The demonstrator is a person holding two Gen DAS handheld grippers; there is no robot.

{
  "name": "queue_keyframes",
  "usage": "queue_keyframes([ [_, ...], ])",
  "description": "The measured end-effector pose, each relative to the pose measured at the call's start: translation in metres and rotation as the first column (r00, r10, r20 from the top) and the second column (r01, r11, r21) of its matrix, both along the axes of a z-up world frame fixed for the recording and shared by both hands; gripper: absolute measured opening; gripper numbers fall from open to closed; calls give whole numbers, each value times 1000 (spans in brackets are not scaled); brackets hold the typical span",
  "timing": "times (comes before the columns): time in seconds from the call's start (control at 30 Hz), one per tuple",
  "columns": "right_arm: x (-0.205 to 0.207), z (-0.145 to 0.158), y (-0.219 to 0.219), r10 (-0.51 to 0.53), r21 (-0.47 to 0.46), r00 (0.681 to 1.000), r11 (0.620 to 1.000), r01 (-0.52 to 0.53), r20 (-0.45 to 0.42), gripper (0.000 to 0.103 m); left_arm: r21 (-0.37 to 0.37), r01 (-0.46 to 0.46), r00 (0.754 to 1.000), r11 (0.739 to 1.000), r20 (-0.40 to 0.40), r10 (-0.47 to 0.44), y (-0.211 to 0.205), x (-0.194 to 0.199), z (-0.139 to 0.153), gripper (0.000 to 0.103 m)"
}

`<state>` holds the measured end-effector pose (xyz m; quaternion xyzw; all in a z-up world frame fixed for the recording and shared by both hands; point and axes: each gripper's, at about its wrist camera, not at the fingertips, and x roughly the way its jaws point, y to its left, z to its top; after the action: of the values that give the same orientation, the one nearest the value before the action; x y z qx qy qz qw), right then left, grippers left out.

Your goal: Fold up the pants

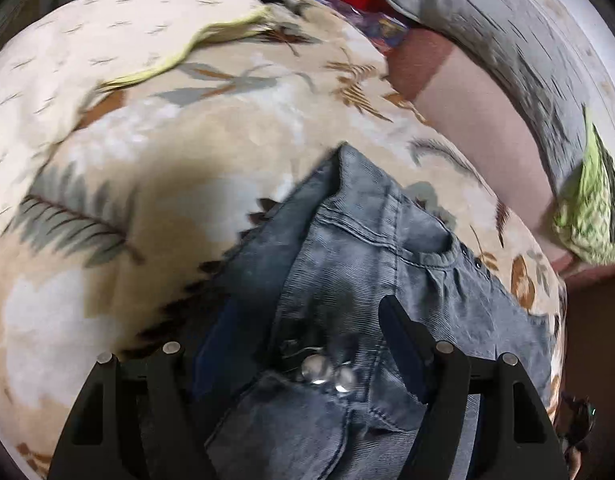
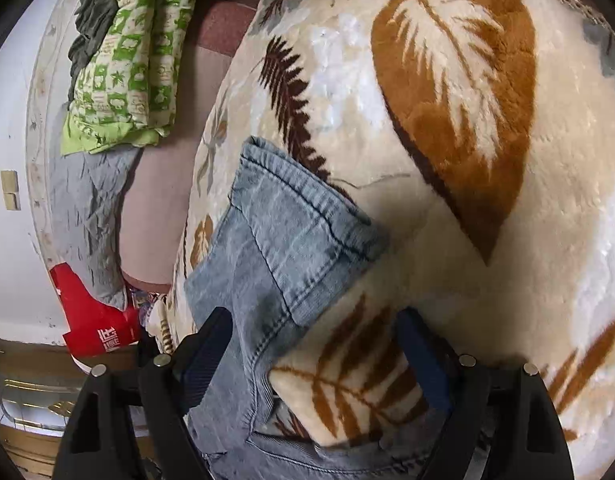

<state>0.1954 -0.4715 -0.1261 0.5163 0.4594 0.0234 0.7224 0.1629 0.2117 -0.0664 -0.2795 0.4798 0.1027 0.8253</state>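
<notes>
Lying lower centre in both views on a leaf-print blanket (image 2: 467,120): grey jeans (image 1: 347,248). Left gripper (image 1: 299,344) spread wide astride the waistband, unclamped. Right gripper (image 2: 315,340) likewise wide, denim between, not pinched.

Left claw (image 1: 307,344): seen from its own wrist camera, it points steeply downward. Its two black fingers rise from the frame's lower edge at about 7 and 5 o'clock. The right-hand finger (image 1: 403,344), with its dark pad, is clearly visible; the left-hand fingertip is indistinct. Jaws stand wide apart, pads not pressing.

Right claw (image 2: 315,340): it points downward at a shallower angle. Its fingers enter at 7 and 5 o'clock, the blue-padded fingertips (image 2: 205,354) spread well apart, neither pad clamped.
</notes>
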Motion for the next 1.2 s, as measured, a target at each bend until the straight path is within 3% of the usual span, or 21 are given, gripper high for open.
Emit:
queue_keyframes([
  [0.07, 3, 2, -3, -18, -4, 1000, 1000, 18, 9, 86, -8, 15, 999, 1000, -43, -16, -3, 5, -7, 62],
  [0.1, 3, 1, -9, -24, -3, 1000, 1000, 24, 8, 86, -4, 19, 998, 1000, -60, -19, -3, 7, -10, 42],
  [0.13, 5, 1, -10, -30, -2, 1000, 1000, 30, 6, 86, 11, 26, 997, 1000, -76, -25, -3, 10, -13, 31],
  [0.23, 10, -1, -10, -33, -31, 999, 999, 33, -7, 81, 42, 45, 995, 998, -86, -41, -9, 11, -12, 25],
  [0.3, 12, 3, -9, -25, -97, 1000, 995, 24, -18, 49, 62, 47, 995, 997, -89, -41, -10, 14, -10, 21],
  [0.33, 14, 5, -9, -18, -107, 1000, 994, 15, -19, 3, 75, 43, 995, 996, -89, -36, -11, 15, -7, 15],
  [0.37, 13, 5, -10, -21, -101, 1000, 995, 18, -21, 5, 93, 41, 996, 995, -87, -33, -11, 16, -4, 15],
  [0.57, -11, 60, 2, 5, -304, 997, 952, 19, 78, 5, 135, 43, 999, 990, -39, -38, -8, 12, 17, 15],
  [0.63, -24, 66, 7, 10, -350, 996, 936, 21, 85, 5, 163, 58, 998, 985, -28, -54, -12, 12, 20, 15],
  [0.7, -25, 48, 12, 36, -417, 999, 908, -33, -1, 8, 174, 96, 993, 980, -80, -83, -15, 17, 10, 16],
  [0.73, -20, 27, 15, 66, -423, 993, 900, -100, -93, 18, 170, 104, 991, 980, -103, -87, -14, 18, 6, 17],
  [0.77, -20, 8, 13, 75, -373, 987, 920, -124, -145, 21, 158, 96, 990, 983, -113, -79, -12, 16, 2, 19],
  [0.87, -35, 28, 4, 24, -369, 997, 928, -50, -75, 21, 200, 55, 996, 978, -76, -40, -4, 2, 19, 33],
  [0.93, -42, 46, 1, 6, -389, 1000, 921, -17, -29, 21, 227, 33, 999, 973, -1, -33, -3, -10, 40, 49],
  [1.0, -43, 67, 6, 34, -403, 999, 915, -18, 32, 24, 251, 27, 998, 968, 54, -42, -8, -17, 55, 56],
  [1.03, -43, 74, 9, 48, -389, 996, 921, -18, 68, 31, 248, 43, 995, 968, 76, -64, -14, -18, 61, 56],
  [1.13, -29, 68, 21, 100, -329, 988, 943, -55, 122, 85, 192, 129, 985, 973, 89, -148, -31, -10, 54, 61],
  [1.2, -16, 42, 25, 121, -339, 992, 935, -104, 30, 86, 170, 171, 984, 971, 23, -177, -40, -1, 31, 65],
])
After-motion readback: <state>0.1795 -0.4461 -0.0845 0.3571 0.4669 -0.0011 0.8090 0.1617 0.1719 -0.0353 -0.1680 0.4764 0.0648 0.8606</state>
